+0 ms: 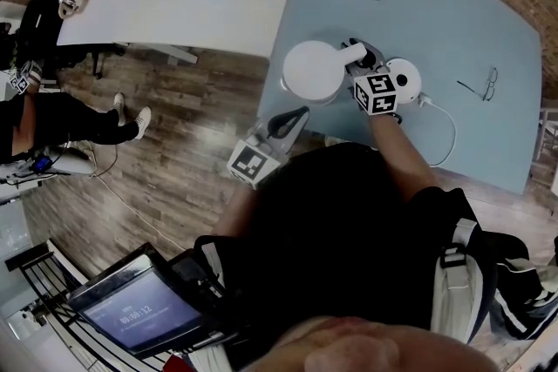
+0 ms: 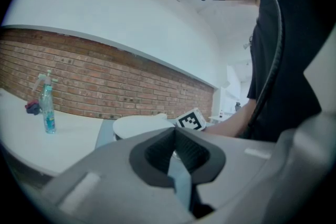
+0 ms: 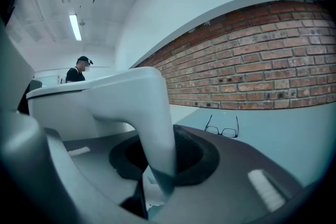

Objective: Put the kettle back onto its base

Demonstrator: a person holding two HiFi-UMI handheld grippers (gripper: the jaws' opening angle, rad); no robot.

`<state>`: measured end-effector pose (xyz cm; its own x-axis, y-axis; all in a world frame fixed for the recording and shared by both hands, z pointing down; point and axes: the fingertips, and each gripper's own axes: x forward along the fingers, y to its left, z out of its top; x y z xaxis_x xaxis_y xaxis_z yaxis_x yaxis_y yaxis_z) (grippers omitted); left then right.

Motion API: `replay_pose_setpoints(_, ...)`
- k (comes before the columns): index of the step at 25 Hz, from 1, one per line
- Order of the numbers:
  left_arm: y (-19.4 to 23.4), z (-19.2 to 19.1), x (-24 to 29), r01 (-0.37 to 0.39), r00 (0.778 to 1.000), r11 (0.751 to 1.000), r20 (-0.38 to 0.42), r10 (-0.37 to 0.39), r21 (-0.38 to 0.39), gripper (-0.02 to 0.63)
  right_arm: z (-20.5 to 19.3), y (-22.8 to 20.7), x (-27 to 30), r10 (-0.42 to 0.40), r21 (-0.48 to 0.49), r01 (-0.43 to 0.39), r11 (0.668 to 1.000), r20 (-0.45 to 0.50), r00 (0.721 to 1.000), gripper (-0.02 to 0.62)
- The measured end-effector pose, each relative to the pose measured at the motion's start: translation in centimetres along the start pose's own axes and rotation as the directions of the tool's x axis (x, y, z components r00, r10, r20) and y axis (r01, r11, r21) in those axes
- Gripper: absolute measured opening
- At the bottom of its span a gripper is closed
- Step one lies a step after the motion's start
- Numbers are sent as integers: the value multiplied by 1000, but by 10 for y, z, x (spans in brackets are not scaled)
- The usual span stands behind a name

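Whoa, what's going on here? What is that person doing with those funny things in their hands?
A person holds a tool in each hand. The right tool is clamped on the handle of a white kettle. The kettle's round base, with its cord, sits just beside it on the blue table, so the kettle is not on it yet. The left tool is shut, holds nothing and waits near the table's edge.

The person wears a black short-sleeved shirt (image 1: 349, 213). The left gripper (image 1: 299, 114) and the right gripper (image 1: 366, 61) have grey plastic bodies and black ribbed pads (image 2: 191, 152). Each one carries a white cube (image 1: 253, 162) with black square markers.
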<state>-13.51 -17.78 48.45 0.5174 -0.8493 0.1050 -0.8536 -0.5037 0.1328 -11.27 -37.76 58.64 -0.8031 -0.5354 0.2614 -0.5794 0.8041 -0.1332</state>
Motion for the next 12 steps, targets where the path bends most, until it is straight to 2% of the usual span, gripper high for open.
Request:
replay_pose_setpoints(6,-3,5,4,11,1000,999,-24,-12,-30,2,3,-16,-7,-26,47,26,999,10,1000,98)
replay_pose_setpoints(10,-1,0,5,26,1000,1000,14,-26,5,2,10,-30,-17,-61,73,58,996,29,998,103)
replay_pose_setpoints(12,-4,3,8,40,999,999,-3,-40,-1,2,18,-38,-23,-82,81,78,994,48,996,104)
